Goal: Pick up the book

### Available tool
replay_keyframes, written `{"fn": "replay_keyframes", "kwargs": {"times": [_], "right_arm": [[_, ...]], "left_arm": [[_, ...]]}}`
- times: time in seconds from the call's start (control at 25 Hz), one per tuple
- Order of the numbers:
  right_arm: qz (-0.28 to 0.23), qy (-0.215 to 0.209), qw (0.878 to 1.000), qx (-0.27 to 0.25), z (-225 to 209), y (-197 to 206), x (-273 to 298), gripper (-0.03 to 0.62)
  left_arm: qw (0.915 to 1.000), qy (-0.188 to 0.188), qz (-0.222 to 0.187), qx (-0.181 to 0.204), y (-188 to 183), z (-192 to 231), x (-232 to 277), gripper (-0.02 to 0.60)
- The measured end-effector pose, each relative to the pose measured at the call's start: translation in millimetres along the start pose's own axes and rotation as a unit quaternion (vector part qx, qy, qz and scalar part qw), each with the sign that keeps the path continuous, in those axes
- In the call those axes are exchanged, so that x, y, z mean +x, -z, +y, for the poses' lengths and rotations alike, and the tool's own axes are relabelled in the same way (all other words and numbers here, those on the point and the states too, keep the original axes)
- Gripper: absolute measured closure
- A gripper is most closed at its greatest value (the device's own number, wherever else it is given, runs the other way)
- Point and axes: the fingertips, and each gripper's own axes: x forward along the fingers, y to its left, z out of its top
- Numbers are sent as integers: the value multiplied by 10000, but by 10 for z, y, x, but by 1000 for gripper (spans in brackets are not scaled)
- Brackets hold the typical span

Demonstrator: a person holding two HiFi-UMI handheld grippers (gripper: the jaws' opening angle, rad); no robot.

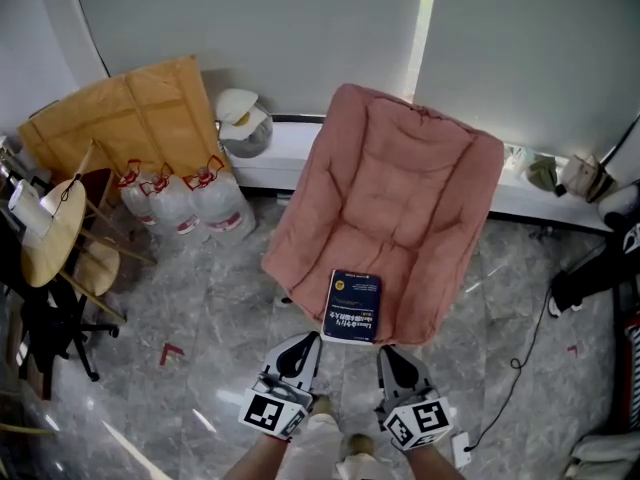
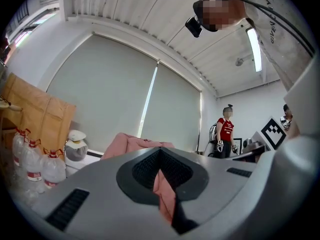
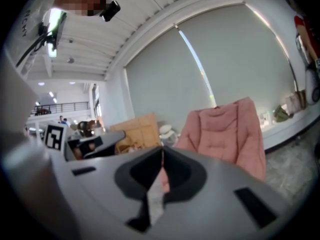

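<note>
A dark blue book point(image 1: 352, 306) lies flat on the front of the seat of a pink padded chair point(image 1: 400, 188). Both grippers are low in the head view, just in front of the chair's front edge and apart from the book. My left gripper point(image 1: 299, 348) points at the book's near left corner with its jaws together and nothing held. My right gripper point(image 1: 389, 354), just right of the book, is shut and empty as well. In the two gripper views the closed left jaws point(image 2: 160, 152) and closed right jaws point(image 3: 162, 155) hide the book; only the pink chair point(image 3: 225, 129) shows beyond them.
Several large water bottles point(image 1: 182, 204) stand on the marble floor at the left below leaning cardboard point(image 1: 130, 108). A round wooden table point(image 1: 50, 233) is at the far left. A black cable point(image 1: 527, 348) runs across the floor at the right. A person in a red shirt point(image 2: 226, 131) stands further off.
</note>
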Motion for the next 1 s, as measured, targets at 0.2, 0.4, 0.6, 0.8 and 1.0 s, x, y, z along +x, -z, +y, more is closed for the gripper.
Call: {"fn": "replay_keyframes", "kwargs": {"times": [0.2, 0.4, 0.6, 0.8, 1.0], "right_arm": [[81, 268, 9996, 20, -115, 156, 193, 582], [251, 269, 9993, -32, -186, 342, 305, 582], [415, 402, 9983, 106, -430, 657, 399, 582], [535, 388, 9976, 187, -580, 1043, 542, 582], [756, 366, 9962, 244, -665, 1484, 637, 582]], "left_arm": [[9997, 172, 138, -93, 215, 137, 143, 575], [9991, 199, 282, -259, 460, 241, 218, 575], [9984, 87, 418, -372, 840, 320, 270, 575], [9979, -74, 481, -432, 1252, 435, 331, 575], [9965, -233, 621, -511, 1661, 510, 260, 575]]}}
